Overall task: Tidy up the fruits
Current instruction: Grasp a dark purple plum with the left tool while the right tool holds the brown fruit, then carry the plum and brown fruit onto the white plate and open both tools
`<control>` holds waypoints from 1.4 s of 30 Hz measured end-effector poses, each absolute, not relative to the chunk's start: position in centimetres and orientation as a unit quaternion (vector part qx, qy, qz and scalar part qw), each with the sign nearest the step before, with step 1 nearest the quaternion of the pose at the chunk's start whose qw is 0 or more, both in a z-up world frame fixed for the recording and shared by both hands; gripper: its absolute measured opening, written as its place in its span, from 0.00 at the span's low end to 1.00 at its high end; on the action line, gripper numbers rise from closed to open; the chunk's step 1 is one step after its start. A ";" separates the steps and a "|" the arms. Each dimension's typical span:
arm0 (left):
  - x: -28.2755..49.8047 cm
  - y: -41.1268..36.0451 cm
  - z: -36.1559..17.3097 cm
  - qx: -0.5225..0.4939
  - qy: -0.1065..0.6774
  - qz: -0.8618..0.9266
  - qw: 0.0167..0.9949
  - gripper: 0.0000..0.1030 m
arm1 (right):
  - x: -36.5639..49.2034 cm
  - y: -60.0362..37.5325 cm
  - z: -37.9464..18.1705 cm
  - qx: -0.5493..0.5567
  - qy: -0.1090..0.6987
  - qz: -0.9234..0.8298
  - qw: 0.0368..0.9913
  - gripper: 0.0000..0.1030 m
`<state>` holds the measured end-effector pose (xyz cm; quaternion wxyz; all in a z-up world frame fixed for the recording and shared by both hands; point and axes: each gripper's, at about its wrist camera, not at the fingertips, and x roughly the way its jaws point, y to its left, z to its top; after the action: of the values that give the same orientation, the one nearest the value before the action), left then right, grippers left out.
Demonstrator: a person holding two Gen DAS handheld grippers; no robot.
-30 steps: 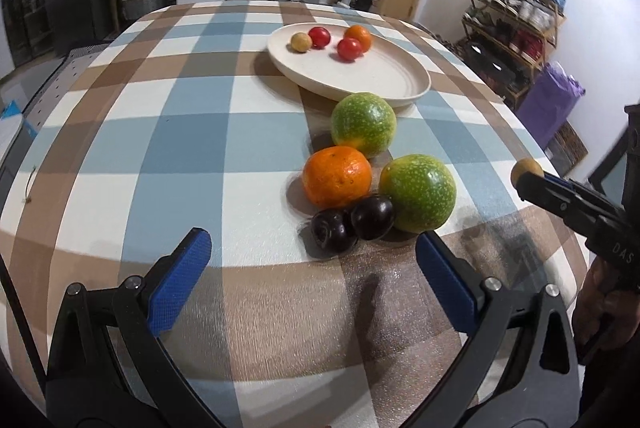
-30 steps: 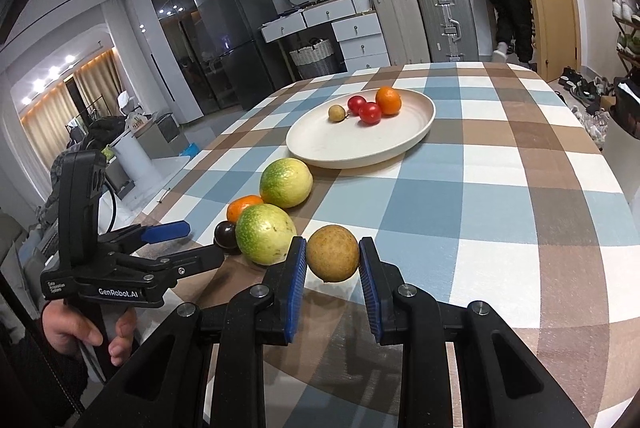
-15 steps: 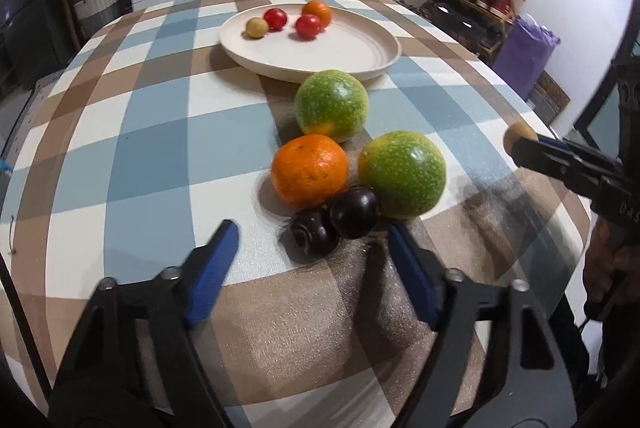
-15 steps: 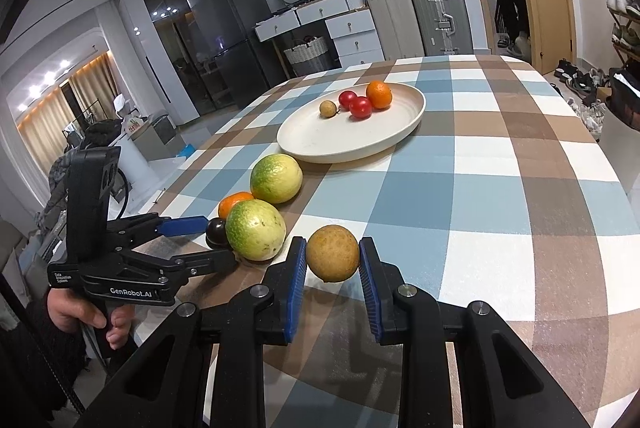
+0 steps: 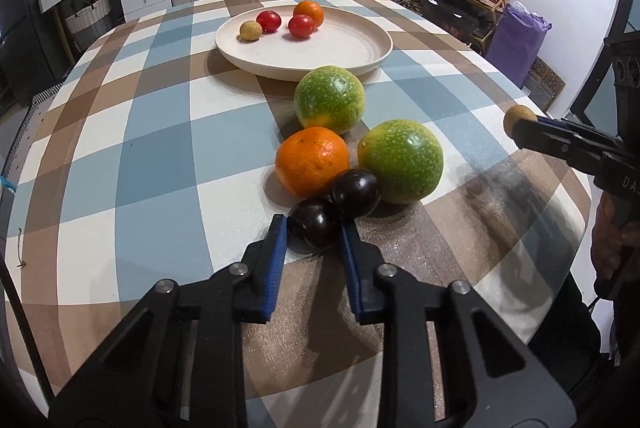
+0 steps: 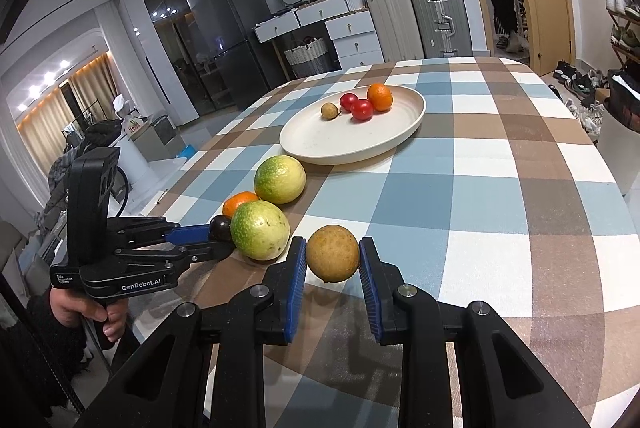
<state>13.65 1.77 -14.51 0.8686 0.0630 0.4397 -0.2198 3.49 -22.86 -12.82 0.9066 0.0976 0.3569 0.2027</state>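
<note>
Your left gripper (image 5: 313, 230) has its blue pads pressed on the near dark plum (image 5: 314, 223), one pad on each side. The jaws have just been closing, and now the plum sits tight between them, low on the checked tablecloth (image 5: 140, 132). The plum is round, so it has no long side to point any way. A second dark plum (image 5: 356, 193) touches it, just behind. That one leans on the orange (image 5: 312, 166) and on a green-yellow citrus fruit (image 5: 401, 161). Another green citrus fruit (image 5: 329, 99) sits farther back, near the plate.

Your right gripper (image 6: 333, 261) is clamped on a round brown fruit (image 6: 332, 258), one pad on each side. It looks lifted a little off the cloth, just beside the nearest green fruit.

The cream plate (image 6: 320, 144) lies flat, farther along the table. On it are a small tan fruit (image 6: 329, 110), two red tomatoes (image 6: 361, 109) and a small orange (image 6: 379, 96), close together at the far side.
</note>
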 end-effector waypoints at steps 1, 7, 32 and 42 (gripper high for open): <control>13.6 1.8 -14.5 0.065 0.438 -0.220 0.869 0.23 | 3.5 -22.9 -12.8 0.098 0.357 0.202 0.907 0.26; 13.5 1.9 -14.4 0.066 0.436 -0.218 0.871 0.23 | 3.4 -22.9 -12.8 0.098 0.357 0.202 0.906 0.26; 11.8 5.5 -11.2 0.028 0.404 -0.193 0.893 0.23 | 3.7 -22.2 -12.7 0.099 0.358 0.207 0.905 0.26; 13.9 5.7 -6.7 0.021 0.372 -0.205 0.905 0.23 | 5.7 -22.2 -11.4 0.098 0.348 0.214 0.908 0.26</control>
<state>13.88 5.70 -6.71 0.9048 0.0212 0.3724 -0.2053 5.66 -22.20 -11.36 0.9077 0.0983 0.3476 0.2136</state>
